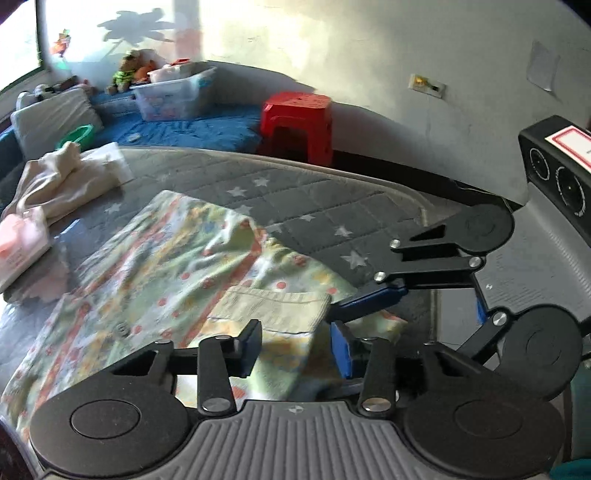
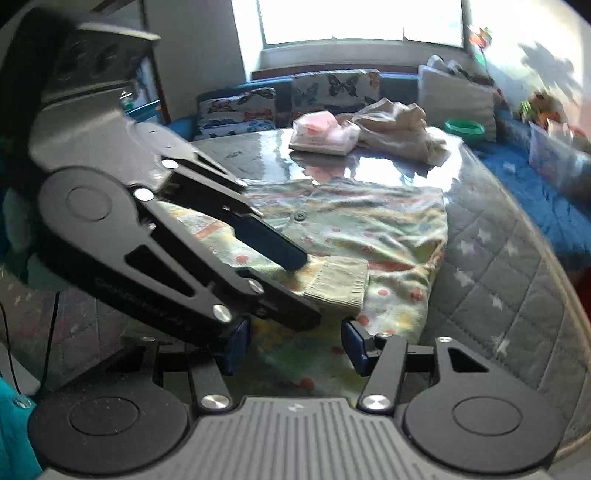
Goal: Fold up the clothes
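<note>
1. Sunlit walls and a bright window (image 2: 360, 22) are seen behind a round desk (image 1: 314, 199) covered with a grey quilted cloth printed with white stars under a glossy sheet.
2. 1 patterned garment (image 1: 155, 266) in pale green with red dots is spread flat on the near half of the desk; a button (image 2: 300, 215) is visible on it.
3. 1 ribbed cuff (image 1: 273, 306) of that garment is folded in over the printed cloth, lying flat near the desk's near edge.
4. The left gripper (image 1: 295, 349) is found over the cuff with its jaws parted; the cuff's near edge lies between the blue pads, but no pressing on it is observed. In the right wrist view its fingers (image 2: 280, 251) are seen resting at the cuff's left end.
5. The right gripper (image 2: 295, 349) is held low above the garment's near hem, jaws apart, with cloth below them and nothing clamped.
6. 1 cream garment (image 2: 391, 125) is heaped at the far side of the desk, and just beside it lies a pink and white folded item (image 2: 325, 134).
7. Noted beyond the desk: a blue bench cushion (image 1: 192, 129), a red plastic stool (image 1: 295, 122), a clear storage box (image 1: 173, 96), a green bowl (image 2: 464, 128) and butterfly-print cushions (image 2: 332, 90).
</note>
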Demonstrator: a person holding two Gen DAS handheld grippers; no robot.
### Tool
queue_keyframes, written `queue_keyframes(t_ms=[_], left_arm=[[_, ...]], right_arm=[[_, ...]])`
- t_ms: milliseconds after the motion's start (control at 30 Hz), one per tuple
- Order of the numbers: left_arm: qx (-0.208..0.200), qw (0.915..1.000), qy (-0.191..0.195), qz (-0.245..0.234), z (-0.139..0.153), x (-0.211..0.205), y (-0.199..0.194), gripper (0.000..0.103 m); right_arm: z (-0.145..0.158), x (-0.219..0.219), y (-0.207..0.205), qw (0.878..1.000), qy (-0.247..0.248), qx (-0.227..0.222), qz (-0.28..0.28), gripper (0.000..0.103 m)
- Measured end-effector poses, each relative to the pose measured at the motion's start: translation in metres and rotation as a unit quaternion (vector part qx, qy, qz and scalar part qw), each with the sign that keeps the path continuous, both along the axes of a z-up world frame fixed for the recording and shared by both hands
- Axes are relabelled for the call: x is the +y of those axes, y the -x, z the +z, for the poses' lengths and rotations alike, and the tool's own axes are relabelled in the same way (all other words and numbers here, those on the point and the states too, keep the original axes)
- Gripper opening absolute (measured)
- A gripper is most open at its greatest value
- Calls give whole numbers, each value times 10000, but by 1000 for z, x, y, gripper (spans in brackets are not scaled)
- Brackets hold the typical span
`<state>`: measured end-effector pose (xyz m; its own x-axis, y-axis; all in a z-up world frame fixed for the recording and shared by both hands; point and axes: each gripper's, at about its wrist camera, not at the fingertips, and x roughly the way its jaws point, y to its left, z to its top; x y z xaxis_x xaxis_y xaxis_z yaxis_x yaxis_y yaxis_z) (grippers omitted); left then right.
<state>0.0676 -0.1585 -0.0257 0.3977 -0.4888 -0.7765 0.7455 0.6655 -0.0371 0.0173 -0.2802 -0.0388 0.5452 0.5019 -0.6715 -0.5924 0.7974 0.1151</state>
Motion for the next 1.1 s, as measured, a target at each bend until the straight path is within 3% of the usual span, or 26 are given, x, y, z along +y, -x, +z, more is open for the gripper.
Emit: queue_keyframes(t_ms=[133,233,367,467,567,733,967,1100], left_arm=[[21,9999,-119,-81,-6,-5,-5,27],[4,10000,-66,-27,-7,-3,-7,9],[-176,9989,142,411,5,17,-7,5],[-284,9921,580,1071,25,53,-9,5],[-462,9778,939,1813,46,99,-7,5],[-782,9449,1287,2906,73,174,10,5],[-1065,8999,1439,3977,85,248,52,4],[-1183,8751,1494,4449,84,279,77,4]], right_arm=[[1,2,3,9997,89,-170,168,55],[3,4,3,9995,105,-246,180,55],[6,6,7,9993,86,-297,196,55],[11,11,12,9989,104,-398,219,55],[15,20,16,9982,94,-488,347,55],[19,47,19,9950,118,-730,664,54],[14,98,21,9878,498,-1126,952,53],[15,122,24,9827,633,-1273,1187,46]])
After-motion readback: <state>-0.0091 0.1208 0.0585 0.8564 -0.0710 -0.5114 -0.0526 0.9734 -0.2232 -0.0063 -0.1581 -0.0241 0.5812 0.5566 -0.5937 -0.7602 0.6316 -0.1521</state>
